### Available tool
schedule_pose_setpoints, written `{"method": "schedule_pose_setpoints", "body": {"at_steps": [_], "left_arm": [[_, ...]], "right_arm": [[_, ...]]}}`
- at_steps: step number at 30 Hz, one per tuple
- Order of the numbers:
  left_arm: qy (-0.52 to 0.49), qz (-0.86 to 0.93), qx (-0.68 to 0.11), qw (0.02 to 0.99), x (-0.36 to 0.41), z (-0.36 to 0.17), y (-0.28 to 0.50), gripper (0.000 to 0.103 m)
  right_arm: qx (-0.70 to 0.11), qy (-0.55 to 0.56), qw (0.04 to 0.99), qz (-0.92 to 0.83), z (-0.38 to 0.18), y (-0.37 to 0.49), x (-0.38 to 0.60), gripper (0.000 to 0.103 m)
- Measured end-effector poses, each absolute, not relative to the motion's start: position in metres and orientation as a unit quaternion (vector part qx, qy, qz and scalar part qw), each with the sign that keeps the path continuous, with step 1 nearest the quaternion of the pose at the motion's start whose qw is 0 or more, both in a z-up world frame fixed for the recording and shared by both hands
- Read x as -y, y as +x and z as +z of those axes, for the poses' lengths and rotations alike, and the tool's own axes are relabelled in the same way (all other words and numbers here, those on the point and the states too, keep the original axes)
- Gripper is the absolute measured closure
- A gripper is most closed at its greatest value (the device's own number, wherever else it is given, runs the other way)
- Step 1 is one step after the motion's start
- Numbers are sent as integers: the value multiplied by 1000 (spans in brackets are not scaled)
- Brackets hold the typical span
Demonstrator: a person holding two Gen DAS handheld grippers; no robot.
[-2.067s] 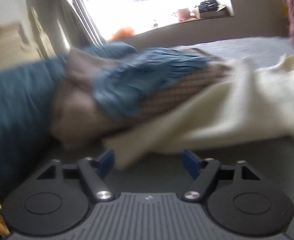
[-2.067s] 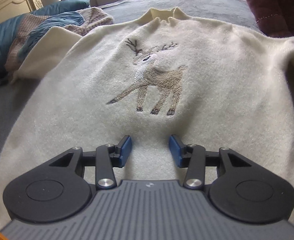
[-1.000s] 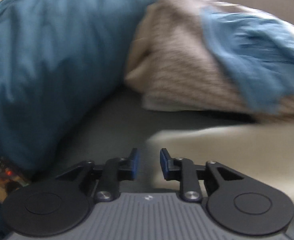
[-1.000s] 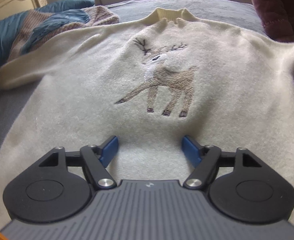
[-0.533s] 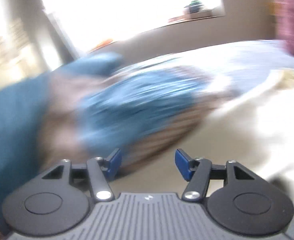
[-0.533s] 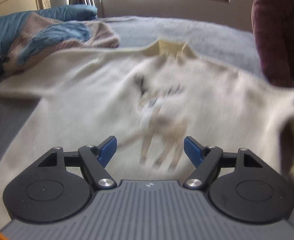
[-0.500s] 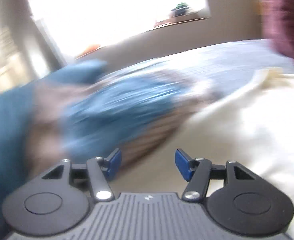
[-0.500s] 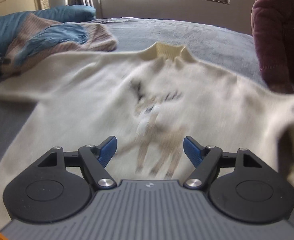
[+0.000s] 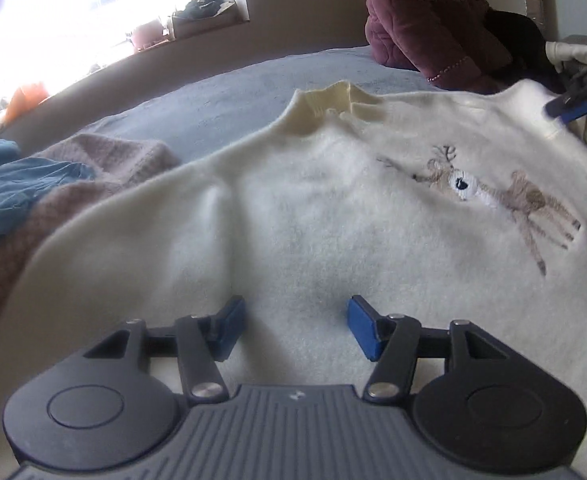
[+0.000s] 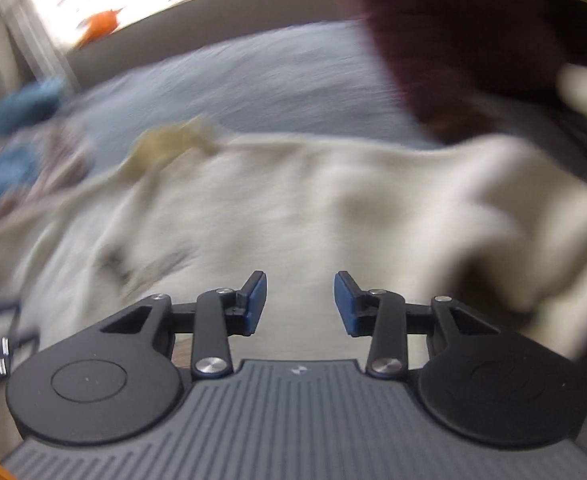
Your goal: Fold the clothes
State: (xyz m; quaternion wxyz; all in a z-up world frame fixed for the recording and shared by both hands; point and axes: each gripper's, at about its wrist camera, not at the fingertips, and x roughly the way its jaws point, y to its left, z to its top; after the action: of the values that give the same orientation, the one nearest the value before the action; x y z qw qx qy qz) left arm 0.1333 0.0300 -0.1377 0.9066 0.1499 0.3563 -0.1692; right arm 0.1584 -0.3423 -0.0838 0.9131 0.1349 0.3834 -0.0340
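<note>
A cream sweater [image 9: 293,220] with an embroidered deer [image 9: 493,196] lies spread front-up on a grey bed [image 9: 229,100], collar [image 9: 333,104] toward the window. My left gripper [image 9: 293,328] is open and empty, low over the sweater's left chest and sleeve area. My right gripper [image 10: 299,304] is open and empty over the sweater's right side [image 10: 293,208]; that view is motion-blurred. The right gripper's blue fingertips [image 9: 569,110] show at the far right of the left wrist view, near the right shoulder.
A pile of tan knit and blue cloth [image 9: 33,200] lies left of the sweater. A maroon padded jacket [image 9: 425,20] sits at the back right, also in the right wrist view [image 10: 473,40]. A bright window and sill [image 9: 113,20] are behind the bed.
My left gripper opened, let go of the left sleeve and swung right, over the sweater's body. My right gripper moved right toward the right shoulder and sleeve, still open.
</note>
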Motion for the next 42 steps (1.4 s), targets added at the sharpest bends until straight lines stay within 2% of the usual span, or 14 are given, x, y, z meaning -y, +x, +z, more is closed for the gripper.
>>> {"method": "schedule_pose_setpoints", "body": {"at_steps": [3, 7, 11, 14, 16, 18, 20, 25, 28, 30, 35, 42], "left_arm": [[137, -164, -364, 907, -30, -138, 136, 43], [134, -156, -367, 907, -31, -138, 141, 42], [132, -143, -366, 910, -28, -137, 140, 42], [132, -134, -366, 911, -26, -137, 139, 41], [130, -131, -364, 913, -26, -138, 138, 41], [128, -129, -362, 914, -26, -139, 137, 41], [129, -127, -357, 916, -26, -140, 136, 41], [122, -125, -354, 919, -27, -140, 135, 41], [120, -125, -353, 919, -28, -141, 135, 41], [117, -125, -353, 920, -28, -141, 135, 40], [112, -123, -348, 923, -28, -142, 134, 40], [105, -124, -347, 924, -30, -143, 135, 40]], "right_arm": [[-341, 210, 908, -120, -75, 115, 388, 58], [-342, 247, 891, -169, -91, 67, 418, 50], [-352, 268, 880, -174, -113, 76, 442, 49], [-376, 243, 882, -145, -126, 106, 447, 46], [-406, 212, 876, -152, -135, 123, 448, 52], [-422, 168, 876, -161, -136, 134, 446, 79], [-424, 101, 886, -157, -119, 140, 431, 89], [-386, -106, 907, -128, -48, 136, 379, 90], [-350, -244, 895, -130, -3, 131, 354, 90], [-337, -298, 882, -143, 22, 136, 353, 91], [-329, -307, 877, -167, 80, 156, 369, 91], [-316, -229, 921, -19, 149, 147, 297, 91]]}}
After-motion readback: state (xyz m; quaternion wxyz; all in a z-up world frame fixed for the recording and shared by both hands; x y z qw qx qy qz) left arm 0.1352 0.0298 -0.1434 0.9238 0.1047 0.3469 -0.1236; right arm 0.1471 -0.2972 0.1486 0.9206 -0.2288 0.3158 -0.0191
